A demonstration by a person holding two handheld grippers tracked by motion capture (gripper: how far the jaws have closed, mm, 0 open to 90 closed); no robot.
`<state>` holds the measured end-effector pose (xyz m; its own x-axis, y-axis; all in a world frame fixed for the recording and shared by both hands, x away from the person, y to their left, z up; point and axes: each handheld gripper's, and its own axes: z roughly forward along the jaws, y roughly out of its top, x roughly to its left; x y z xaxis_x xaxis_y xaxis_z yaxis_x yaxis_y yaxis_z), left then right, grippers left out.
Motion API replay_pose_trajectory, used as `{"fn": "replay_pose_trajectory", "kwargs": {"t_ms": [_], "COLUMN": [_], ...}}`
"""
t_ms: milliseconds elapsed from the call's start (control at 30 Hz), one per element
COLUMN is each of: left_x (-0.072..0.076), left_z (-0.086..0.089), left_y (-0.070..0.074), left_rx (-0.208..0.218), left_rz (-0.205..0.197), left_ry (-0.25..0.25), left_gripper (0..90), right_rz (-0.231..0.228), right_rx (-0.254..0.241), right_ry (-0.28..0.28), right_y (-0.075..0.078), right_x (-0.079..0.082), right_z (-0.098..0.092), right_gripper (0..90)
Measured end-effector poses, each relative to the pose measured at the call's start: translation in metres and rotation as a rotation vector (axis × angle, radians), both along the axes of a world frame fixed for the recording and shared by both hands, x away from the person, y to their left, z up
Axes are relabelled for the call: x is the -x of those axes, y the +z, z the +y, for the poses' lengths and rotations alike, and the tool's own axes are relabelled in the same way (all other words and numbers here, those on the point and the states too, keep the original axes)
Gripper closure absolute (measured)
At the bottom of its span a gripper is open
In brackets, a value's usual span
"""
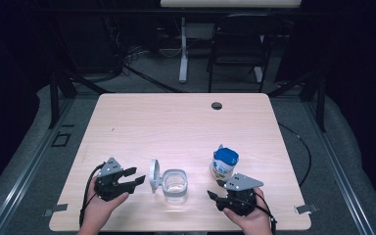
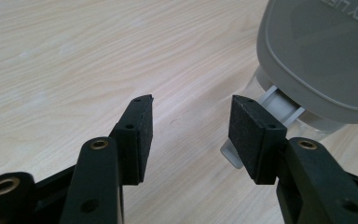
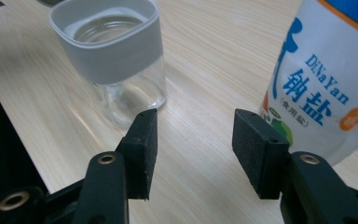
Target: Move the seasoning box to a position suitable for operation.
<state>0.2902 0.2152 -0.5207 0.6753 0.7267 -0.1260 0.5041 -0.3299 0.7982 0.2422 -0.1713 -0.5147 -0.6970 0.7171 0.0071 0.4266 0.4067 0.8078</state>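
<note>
Left gripper (image 1: 133, 178) spread wide, empty, just beside the clear jar (image 1: 175, 185) (grey lid (image 1: 154, 175) flipped open); right gripper (image 1: 214, 194) open too, gripping nothing, near the salt bottle (image 1: 224, 164).

The left claw (image 1: 136, 177) is lying low over the bench (image 1: 176, 122), cradled in the left hand (image 1: 105, 200) and pointing rightward, its jaws standing wide apart with nothing between the pads (image 2: 139, 135). The right claw (image 1: 214, 197) is sitting in the right hand (image 1: 248, 213) near the front edge, pointing leftward, its jaws also standing apart and gripping nothing. Both forearms are coming in from the bottom of the high view.
</note>
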Motion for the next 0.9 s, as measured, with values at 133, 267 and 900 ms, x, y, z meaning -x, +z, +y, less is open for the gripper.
{"fn": "replay_pose_trajectory", "kwargs": {"t_ms": [133,267,900], "left_x": [-0.001,-0.002,-0.002], "left_z": [0.005,0.008,0.012], "left_y": [0.002,0.002,0.002], "left_rx": [0.001,0.009,0.015], "left_rz": [-0.011,-0.008,-0.007], "left_ry": [0.013,0.025,0.042], "left_gripper": [49.4,49.4,49.4], "right_rz": [-0.001,0.007,0.005], "right_rx": [0.045,0.057,0.048], "right_ry": [-0.017,-0.024,-0.133], "right_y": [-0.006,-0.008,-0.018], "right_x": [-0.002,-0.003,-0.012], "right_z": [-0.003,-0.005,-0.027], "right_gripper": [50.8,50.8,47.4]}}
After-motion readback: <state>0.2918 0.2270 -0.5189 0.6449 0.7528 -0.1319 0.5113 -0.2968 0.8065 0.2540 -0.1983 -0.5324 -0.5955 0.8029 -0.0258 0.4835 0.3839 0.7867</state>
